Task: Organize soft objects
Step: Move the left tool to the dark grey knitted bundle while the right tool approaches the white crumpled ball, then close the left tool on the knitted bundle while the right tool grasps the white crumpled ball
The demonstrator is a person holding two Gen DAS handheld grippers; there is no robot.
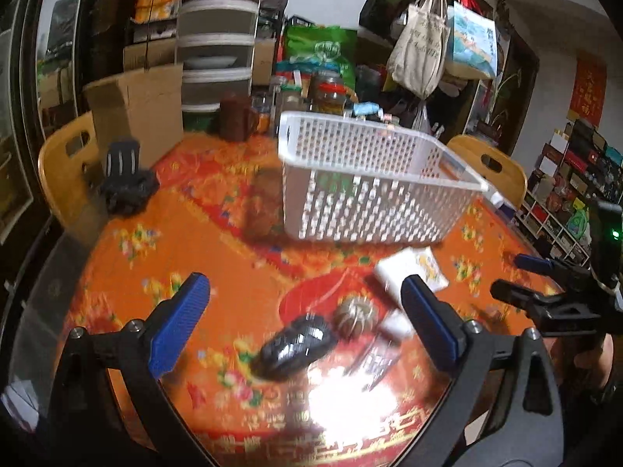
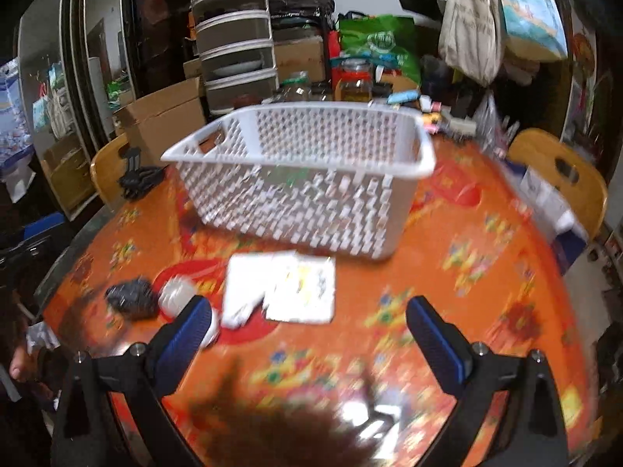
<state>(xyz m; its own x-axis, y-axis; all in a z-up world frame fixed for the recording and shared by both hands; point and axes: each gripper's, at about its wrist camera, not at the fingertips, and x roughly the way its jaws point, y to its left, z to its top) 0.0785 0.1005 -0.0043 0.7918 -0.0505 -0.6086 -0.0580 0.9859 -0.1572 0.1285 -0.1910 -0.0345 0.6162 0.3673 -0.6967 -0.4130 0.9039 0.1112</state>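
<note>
Both tongs, left and right, stand open and empty. The dark soft bundle lies on the counter near the basket. Recommended: centre it between the left pads before closing.

Round table under me w/ orange-red floral cloth, glare patch at near edge. Two yellow wooden chairs: one at left, one at right. Behind the table: cardboard box, grey drawer tower, jars, green bag. Tote bags hang at upper right. White wall w/ red banner; shelves of boxes far right. Dark glass door at left.
</note>
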